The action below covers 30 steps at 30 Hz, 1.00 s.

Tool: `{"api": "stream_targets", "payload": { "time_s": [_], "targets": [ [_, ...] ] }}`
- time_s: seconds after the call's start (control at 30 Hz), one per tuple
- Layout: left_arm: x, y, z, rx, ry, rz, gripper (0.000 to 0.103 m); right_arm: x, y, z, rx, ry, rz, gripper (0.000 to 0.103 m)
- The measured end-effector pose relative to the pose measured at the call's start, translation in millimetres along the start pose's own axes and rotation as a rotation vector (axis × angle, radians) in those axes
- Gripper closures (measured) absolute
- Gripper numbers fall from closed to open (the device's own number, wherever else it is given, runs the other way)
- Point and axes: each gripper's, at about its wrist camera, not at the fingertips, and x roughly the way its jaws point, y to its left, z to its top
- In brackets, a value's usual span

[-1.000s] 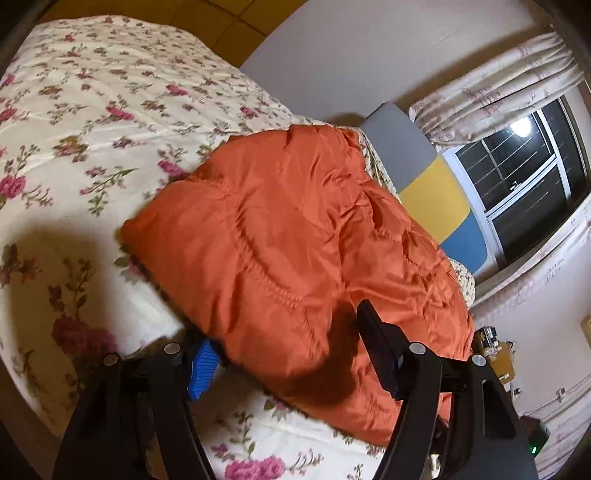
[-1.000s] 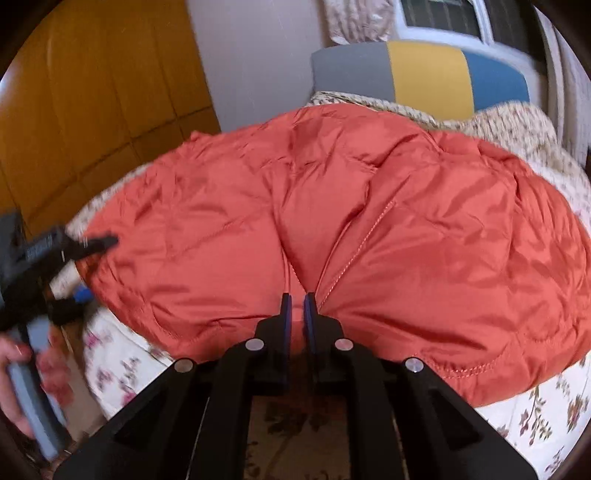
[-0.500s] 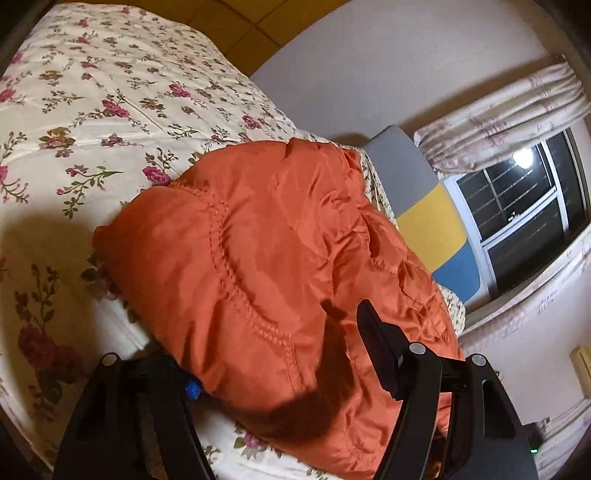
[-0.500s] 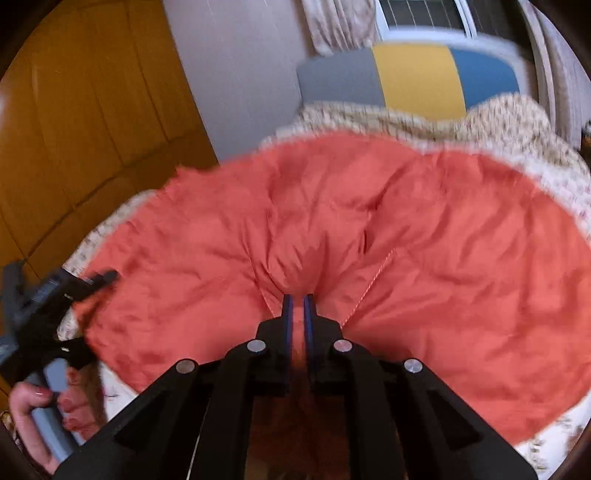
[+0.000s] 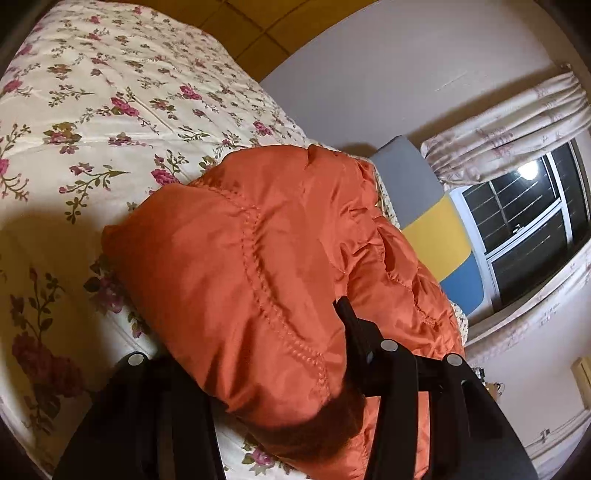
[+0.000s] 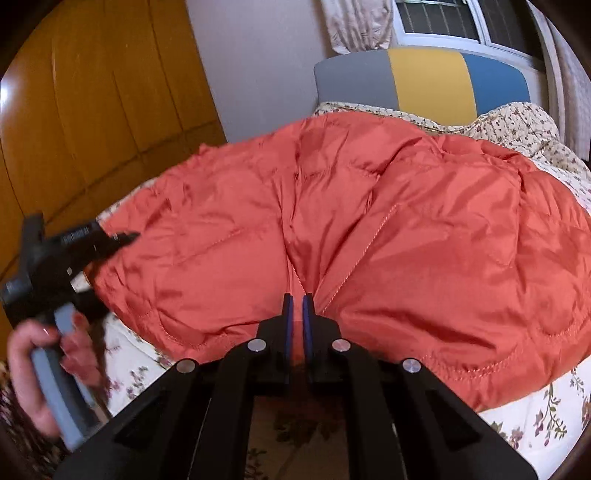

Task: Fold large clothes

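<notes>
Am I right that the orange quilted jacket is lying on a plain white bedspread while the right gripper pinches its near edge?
Not quite: the bedspread is floral, cream with pink roses, as the left wrist view shows. The orange quilted jacket does lie on it, and the right gripper pinches its near edge.

- Jacket (image 6: 369, 236) is spread on the bed (image 5: 110, 110), toward its near edge.
- Headboard (image 6: 424, 81) is seen behind the jacket, the window (image 6: 443, 18) above it.
- Wardrobe (image 6: 92, 92) is placed left of the bed.
- Left gripper (image 6: 110, 258) is set at the jacket's left edge; right gripper (image 6: 297, 306) at its near edge.
</notes>
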Motion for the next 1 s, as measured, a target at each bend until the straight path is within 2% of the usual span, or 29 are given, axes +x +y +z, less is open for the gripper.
{"api": "stream_targets", "payload": {
  "time_s": [0.07, 0.2, 0.33, 0.63, 0.83, 0.93, 1.0],
  "targets": [
    [-5, -2, 5, -0.025, -0.006, -0.007, 0.073, 2, -2, -1, 0.016, 0.006, 0.010, 0.100],
    [-22, -36, 4, 0.124, -0.064, 0.021, 0.081, 3, -4, -3, 0.012, 0.005, 0.002, 0.100],
    [-38, -70, -1, 0.242, -0.120, 0.014, 0.081, 1, -5, -5, 0.032, 0.011, 0.011, 0.100],
    [-62, -157, -35, 0.612, -0.208, -0.047, 0.082, 4, -19, -2, 0.114, 0.033, 0.052, 0.100],
    [-69, -209, -79, 0.889, -0.240, -0.101, 0.082, 4, -31, 1, 0.209, 0.053, 0.126, 0.100],
    [-69, -224, -100, 0.988, -0.243, -0.129, 0.082, 3, -47, 8, 0.279, 0.065, 0.191, 0.100],
    [-67, -232, -111, 1.032, -0.243, -0.144, 0.082, -11, -59, 11, 0.337, 0.028, 0.217, 0.098]
  ]
}}
